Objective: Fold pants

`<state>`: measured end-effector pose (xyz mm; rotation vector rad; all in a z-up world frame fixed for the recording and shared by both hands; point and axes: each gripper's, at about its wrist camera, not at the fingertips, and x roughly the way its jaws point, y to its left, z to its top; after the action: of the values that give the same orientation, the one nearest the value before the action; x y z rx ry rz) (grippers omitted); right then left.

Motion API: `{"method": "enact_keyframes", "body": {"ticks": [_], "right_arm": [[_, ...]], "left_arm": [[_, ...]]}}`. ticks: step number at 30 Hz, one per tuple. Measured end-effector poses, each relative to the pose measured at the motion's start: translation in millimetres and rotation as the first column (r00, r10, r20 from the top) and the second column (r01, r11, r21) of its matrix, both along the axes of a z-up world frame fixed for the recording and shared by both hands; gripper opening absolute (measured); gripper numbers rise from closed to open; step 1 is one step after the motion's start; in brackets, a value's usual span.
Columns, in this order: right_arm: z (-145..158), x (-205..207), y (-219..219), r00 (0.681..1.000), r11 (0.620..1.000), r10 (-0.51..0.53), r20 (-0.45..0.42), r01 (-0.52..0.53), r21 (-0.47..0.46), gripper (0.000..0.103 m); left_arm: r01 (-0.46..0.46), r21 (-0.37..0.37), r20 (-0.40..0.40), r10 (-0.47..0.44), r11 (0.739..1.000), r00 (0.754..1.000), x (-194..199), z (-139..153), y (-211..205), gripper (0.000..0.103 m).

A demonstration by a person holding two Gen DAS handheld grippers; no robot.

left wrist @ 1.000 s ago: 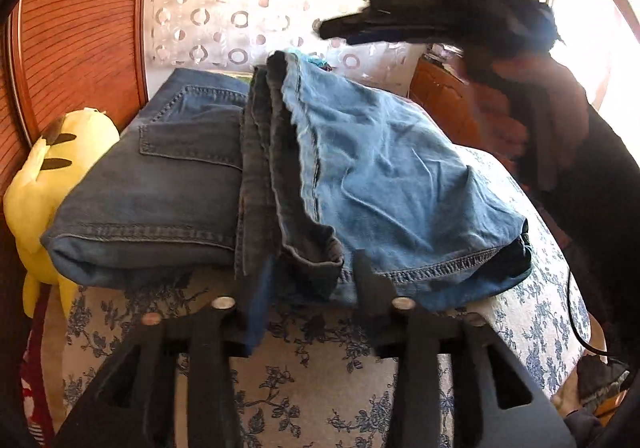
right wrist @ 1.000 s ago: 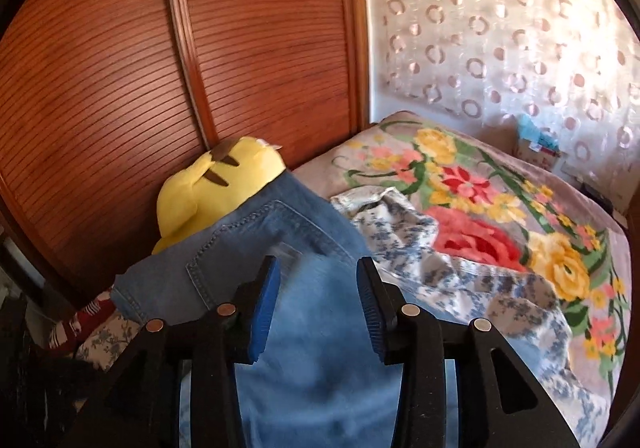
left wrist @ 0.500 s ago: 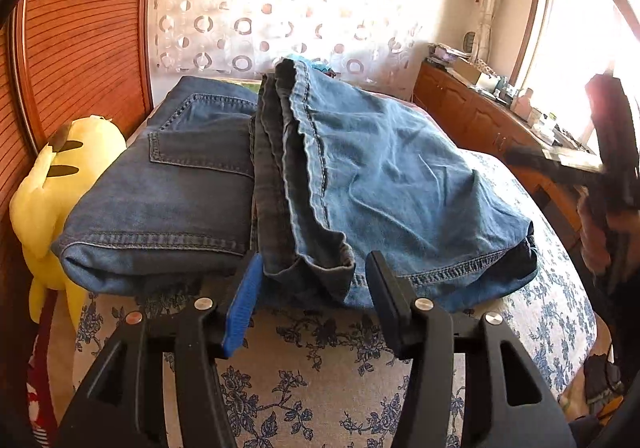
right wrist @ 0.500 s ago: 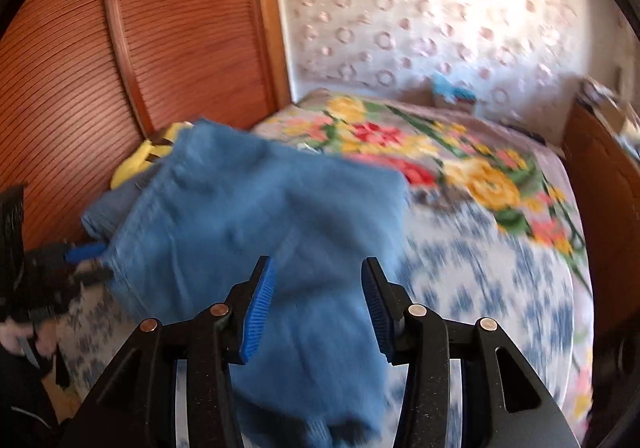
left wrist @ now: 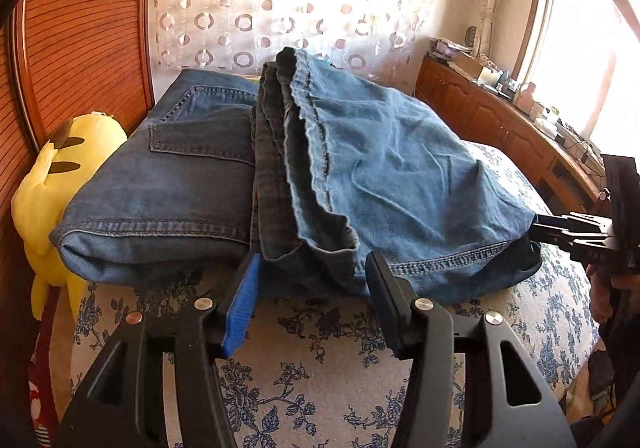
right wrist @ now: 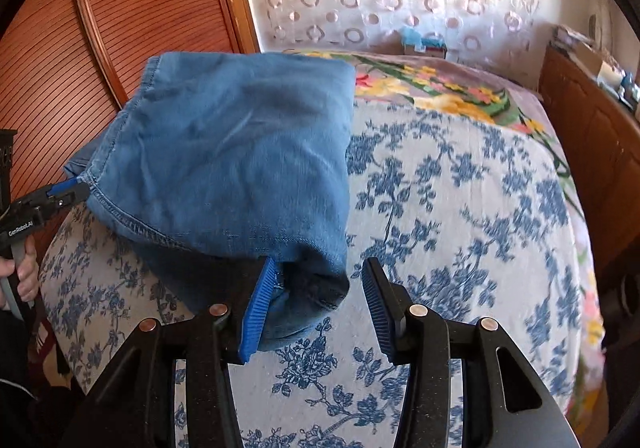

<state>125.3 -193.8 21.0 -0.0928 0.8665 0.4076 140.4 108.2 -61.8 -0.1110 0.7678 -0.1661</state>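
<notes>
Blue denim fills the middle of both views: the folded jeans lie on the bedspread with its blue flower print, the darker seat half with a back pocket on the left and the lighter leg panel doubled over it on the right, a stack of hem edges showing along the fold between them. The left gripper points at the near edge of the jeans with its jaws wide apart, the bunched hem sitting between the fingertips but not pinched; whether the blue pad touches the cloth cannot be told. In the right wrist view the right gripper also stands wide open at the corner of the jeans; the denim corner lies against the left blue pad, and the right finger is clear of it over the bedspread. The far half of the jeans is hidden from this side behind the light panel. A yellow plush toy is wedged between the bed and the slatted wooden door, its lower part cut off by the mattress edge. A wooden dresser runs under the window, its clutter too small to make out.
</notes>
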Motion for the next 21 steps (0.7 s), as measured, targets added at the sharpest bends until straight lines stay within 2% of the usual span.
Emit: {"method": "enact_keyframes", "body": {"ticks": [8, 9, 11, 13, 17, 21], "right_arm": [[-17.8, 17.2, 5.1, 0.999, 1.0, -0.023, -0.029, 0.023, 0.015, 0.048], [-19.8, 18.0, 5.3, 0.999, 0.999, -0.024, -0.025, 0.024, 0.024, 0.046], [-22.4, 19.7, 6.8, 1.0, 0.999, 0.0, -0.022, 0.001, 0.048, 0.006], [-15.8, 12.5, 5.4, 1.0, 1.0, -0.015, 0.026, 0.014, 0.022, 0.004], [22.1, -17.2, -20.6, 0.993, 0.993, -0.047, 0.109, 0.035, 0.116, 0.003], [40.5, -53.6, -45.1, 0.981, 0.991, -0.094, 0.171, 0.075, 0.112, 0.003]], "left_arm": [[-0.004, 0.009, -0.006, 0.004, 1.0, 1.0, -4.0, -0.7, -0.3, 0.054], [-0.006, 0.01, -0.008, 0.006, 1.0, 1.0, -4.3, -1.3, -0.4, 0.054], [-0.008, 0.01, -0.007, 0.008, 1.0, 1.0, -6.2, -1.2, -1.1, 0.054], [-0.008, 0.011, -0.003, 0.008, 1.0, 1.0, -8.5, 0.2, -2.4, 0.054], [-0.003, 0.007, 0.026, 0.003, 1.0, 1.0, -19.5, 9.1, -6.9, 0.054], [0.019, 0.001, 0.066, -0.019, 1.0, 0.998, -32.3, 21.9, -17.6, 0.054]]}}
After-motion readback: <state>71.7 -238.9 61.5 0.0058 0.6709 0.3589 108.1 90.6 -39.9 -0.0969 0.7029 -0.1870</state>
